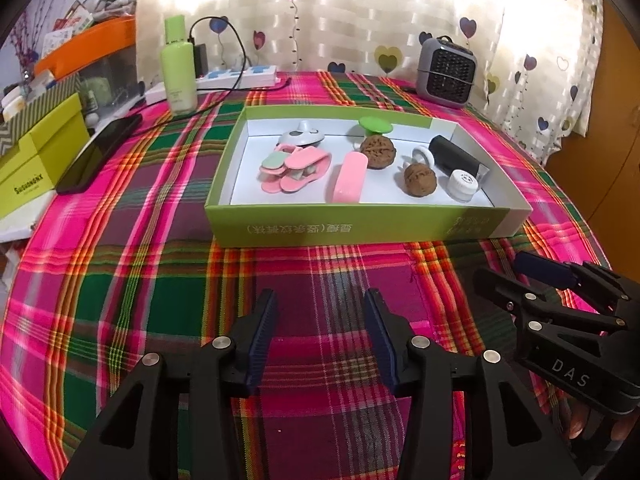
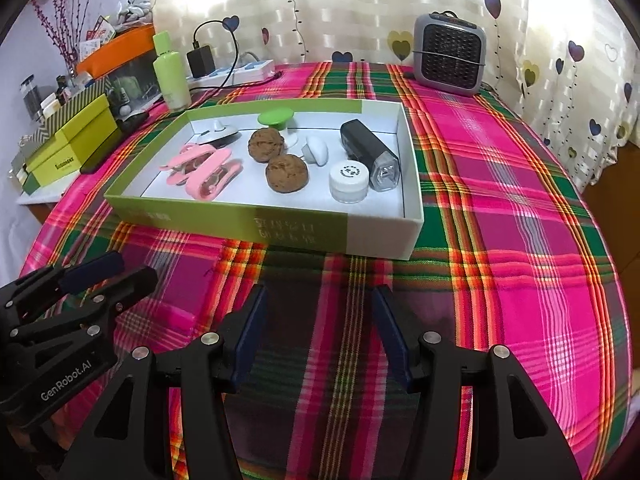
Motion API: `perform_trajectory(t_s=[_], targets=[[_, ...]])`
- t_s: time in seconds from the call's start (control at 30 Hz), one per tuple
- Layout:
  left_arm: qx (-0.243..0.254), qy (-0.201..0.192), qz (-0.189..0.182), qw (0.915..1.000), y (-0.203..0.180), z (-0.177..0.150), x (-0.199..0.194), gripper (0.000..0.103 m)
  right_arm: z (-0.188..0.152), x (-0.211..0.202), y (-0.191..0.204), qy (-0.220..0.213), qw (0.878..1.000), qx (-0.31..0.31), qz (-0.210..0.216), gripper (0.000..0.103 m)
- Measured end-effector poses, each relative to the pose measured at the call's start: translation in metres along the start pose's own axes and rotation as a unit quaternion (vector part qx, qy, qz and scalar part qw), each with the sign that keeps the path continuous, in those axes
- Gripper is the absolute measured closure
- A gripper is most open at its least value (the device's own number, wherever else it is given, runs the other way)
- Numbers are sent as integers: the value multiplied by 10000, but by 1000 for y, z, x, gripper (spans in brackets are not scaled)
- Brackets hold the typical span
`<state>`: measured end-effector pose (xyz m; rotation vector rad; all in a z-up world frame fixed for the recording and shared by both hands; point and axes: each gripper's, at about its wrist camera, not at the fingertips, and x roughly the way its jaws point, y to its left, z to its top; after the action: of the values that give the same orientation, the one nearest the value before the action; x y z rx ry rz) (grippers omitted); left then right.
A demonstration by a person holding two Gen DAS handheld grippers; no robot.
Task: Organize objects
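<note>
While nothing is gripped: both grippers are held above the desk.
Left gripper: parted, empty.
Right gripper: parted, empty.
Green box: frame centre, walnuts and pink clips contained.

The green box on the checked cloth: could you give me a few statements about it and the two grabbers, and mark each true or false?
1. Two brown walnuts lie inside the green box. True.
2. The left gripper is shut on a walnut. False: its fingers stand apart with only cloth between them.
3. The white jar stands beside the black flashlight in the box. True.
4. The green bottle lies inside the box. False: it stands upright on the table behind the box.
5. The right gripper holds nothing. True.
</note>
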<state>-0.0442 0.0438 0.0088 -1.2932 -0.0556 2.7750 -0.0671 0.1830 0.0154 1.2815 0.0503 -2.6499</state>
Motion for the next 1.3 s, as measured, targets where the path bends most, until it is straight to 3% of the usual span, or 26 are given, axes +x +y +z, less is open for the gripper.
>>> perform_trajectory(t_s=[0.27,0.33,0.4,0.7,1.3], targets=[[35,42,1,10000,-2,0,1,55,-1,2,7,55,9995,-182,-258,47],[51,49,5,10000,-2,1,1,54,-1,3,4,84,9991,-119,-392,33],[65,54,11,10000,-3,1,2,53,-1,3,-3,106,9992,35,-371,31],[169,100,139,9997,-12,1,5,43,-1,2,-3,111,9992,-1,-392,30],[134,128,287,9994,-16,2,7,38,-1,2,-6,120,9993,-19,-357,29]])
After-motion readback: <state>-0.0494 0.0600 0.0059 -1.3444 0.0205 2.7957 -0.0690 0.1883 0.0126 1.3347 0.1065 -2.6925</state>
